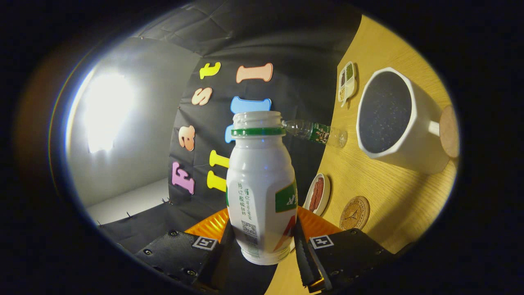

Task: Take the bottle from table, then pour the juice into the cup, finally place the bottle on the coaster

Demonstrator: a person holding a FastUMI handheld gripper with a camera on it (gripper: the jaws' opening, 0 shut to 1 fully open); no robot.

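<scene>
My gripper (262, 246) is shut on a white juice bottle (262, 184) with a green neck ring and no cap; both black fingers (305, 254) press on its lower body. The whole view is rolled, so the wooden table (393, 192) stands on edge beside the bottle and the bottle lies roughly parallel to the tabletop. The white cup (403, 123), dark inside, stands beyond the fingers, off to the side of the bottle's mouth. No juice stream shows. A round cork coaster (354, 213) with an emblem lies on the table just ahead of the right finger.
A clear plastic bottle (317, 133) stands behind the juice bottle's neck. A small dish with red contents (318, 194) lies near the coaster. A divided white dish (347, 82) sits farther off. A second cork disc (449, 131) lies by the cup's handle.
</scene>
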